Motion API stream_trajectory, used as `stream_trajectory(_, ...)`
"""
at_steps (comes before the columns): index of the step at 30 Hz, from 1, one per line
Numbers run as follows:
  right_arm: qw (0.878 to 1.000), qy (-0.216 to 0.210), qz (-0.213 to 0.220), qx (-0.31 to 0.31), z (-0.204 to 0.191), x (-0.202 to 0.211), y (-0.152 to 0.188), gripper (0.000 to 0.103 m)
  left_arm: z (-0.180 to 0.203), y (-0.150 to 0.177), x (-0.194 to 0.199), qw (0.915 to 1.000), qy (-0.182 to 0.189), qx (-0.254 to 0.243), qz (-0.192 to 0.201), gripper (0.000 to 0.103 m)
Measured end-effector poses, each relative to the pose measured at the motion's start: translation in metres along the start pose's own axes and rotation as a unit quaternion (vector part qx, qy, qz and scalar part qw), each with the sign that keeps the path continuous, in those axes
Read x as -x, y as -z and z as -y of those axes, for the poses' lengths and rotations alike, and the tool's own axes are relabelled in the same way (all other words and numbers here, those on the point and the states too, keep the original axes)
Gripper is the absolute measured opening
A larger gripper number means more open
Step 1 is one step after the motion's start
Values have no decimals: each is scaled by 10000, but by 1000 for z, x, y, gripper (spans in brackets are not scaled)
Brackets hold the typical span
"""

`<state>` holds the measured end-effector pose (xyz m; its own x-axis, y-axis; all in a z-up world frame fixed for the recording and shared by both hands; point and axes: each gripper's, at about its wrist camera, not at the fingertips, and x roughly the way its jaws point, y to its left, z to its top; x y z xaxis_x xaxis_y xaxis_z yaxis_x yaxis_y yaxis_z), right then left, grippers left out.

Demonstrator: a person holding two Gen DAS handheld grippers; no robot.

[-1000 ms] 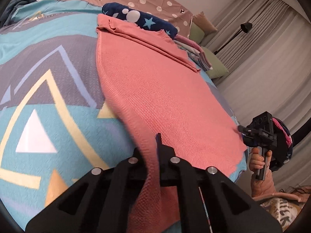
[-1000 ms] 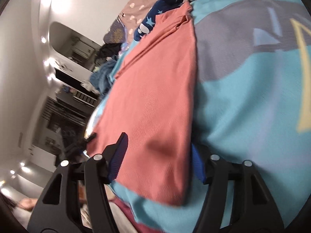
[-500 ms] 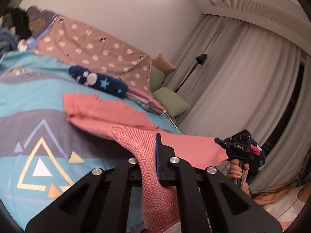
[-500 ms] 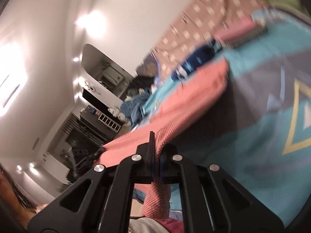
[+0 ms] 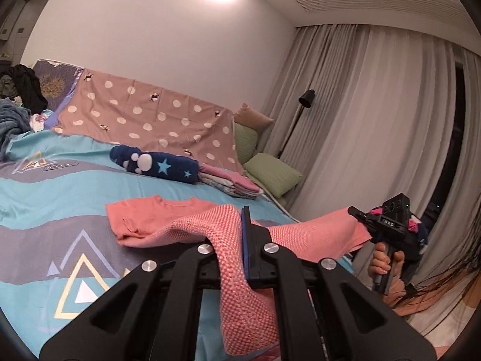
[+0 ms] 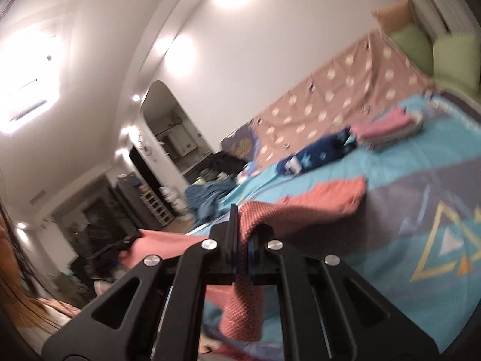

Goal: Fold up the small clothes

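A salmon-pink knit garment [image 5: 168, 225] is lifted by its near edge, its far end resting on the teal patterned bedspread [image 5: 45, 198]. My left gripper [image 5: 240, 228] is shut on one near corner, with cloth hanging below the jaws. My right gripper [image 6: 240, 225] is shut on the other near corner; it also shows in the left wrist view [image 5: 357, 212], holding the hem taut. The garment shows in the right wrist view [image 6: 324, 201] too, and the left gripper [image 6: 132, 237] is at its far hem.
A rolled navy star-print cloth [image 5: 156, 167] and a stack of folded clothes [image 5: 231, 182] lie at the back of the bed. Green pillows [image 5: 272, 174], a dotted brown sheet [image 5: 150, 120], a floor lamp [image 5: 305, 99] and curtains stand behind. A clothes pile [image 5: 12, 120] sits far left.
The right gripper closed on its corner. Both grippers have risen and pulled back, lifting the garment's near edge off the bed so it hangs stretched between them.
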<state>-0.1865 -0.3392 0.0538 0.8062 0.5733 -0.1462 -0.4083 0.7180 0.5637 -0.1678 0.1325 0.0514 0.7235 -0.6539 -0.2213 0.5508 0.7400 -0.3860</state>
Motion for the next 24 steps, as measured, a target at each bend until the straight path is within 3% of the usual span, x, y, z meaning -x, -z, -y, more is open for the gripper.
stream_trajectory(5, 9974, 597, -375, -167, 25, -48, 2, 6, -32, 3, -47, 9974, -422, 373, -443, 4)
stream_trajectory(9, 9946, 888, -522, -121, 37, -78, -3, 6, -51, -5, -72, 9958, -516, 498, -566, 4)
stream_trajectory(18, 9896, 1155, -842, -161, 68, -141, -23, 9, -89, -21, -129, 9914, -713, 714, -834, 4)
stream_trajectory(24, 9806, 1417, -1269, -475, 109, -200, -23, 10, -135, -19, -179, 9817, -1004, 1059, -1224, 5)
